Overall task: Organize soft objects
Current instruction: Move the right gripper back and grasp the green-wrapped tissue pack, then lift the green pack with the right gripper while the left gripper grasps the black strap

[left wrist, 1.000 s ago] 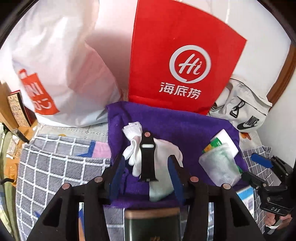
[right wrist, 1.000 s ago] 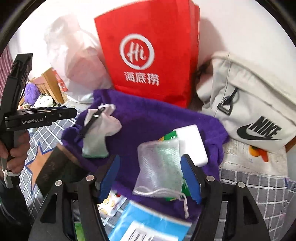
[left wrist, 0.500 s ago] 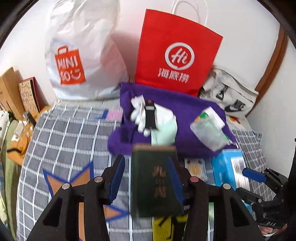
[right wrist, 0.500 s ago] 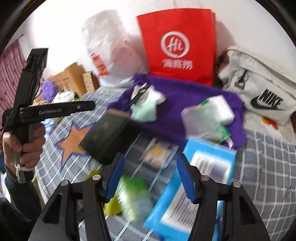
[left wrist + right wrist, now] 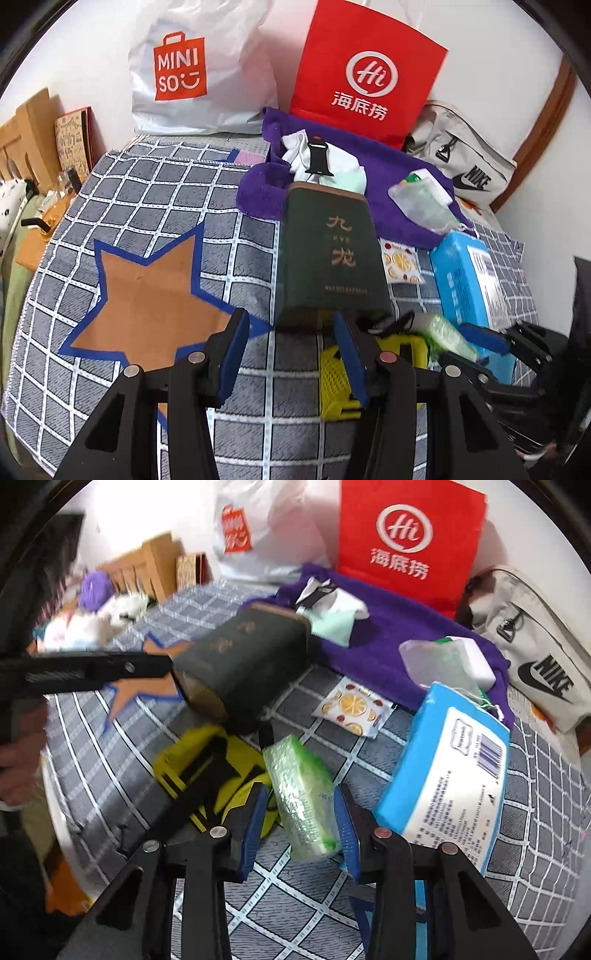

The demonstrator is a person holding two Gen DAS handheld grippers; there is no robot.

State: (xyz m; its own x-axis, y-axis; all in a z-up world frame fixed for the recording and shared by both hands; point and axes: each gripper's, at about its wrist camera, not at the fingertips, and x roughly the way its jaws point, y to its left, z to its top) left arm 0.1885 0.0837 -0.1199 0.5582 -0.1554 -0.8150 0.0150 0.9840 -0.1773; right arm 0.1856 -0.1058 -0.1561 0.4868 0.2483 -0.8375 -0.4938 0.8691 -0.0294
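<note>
The right tool (image 5: 300,821) is closing its blue pads around a green sponge wrapped in clear plastic (image 5: 301,799), which lies on the grey checked cloth (image 5: 532,823) between a yellow mesh item (image 5: 192,757) and a light blue pack of wipes (image 5: 450,775); if the pads already press it, I cannot tell. The left tool (image 5: 291,354) is half spread and pinches nothing, and a dark green book (image 5: 327,254) lies just ahead of it. Behind the book, a purple towel (image 5: 391,173) carries white socks (image 5: 299,151), a black watch strap (image 5: 318,157) and a small mesh pouch (image 5: 421,203).
</note>
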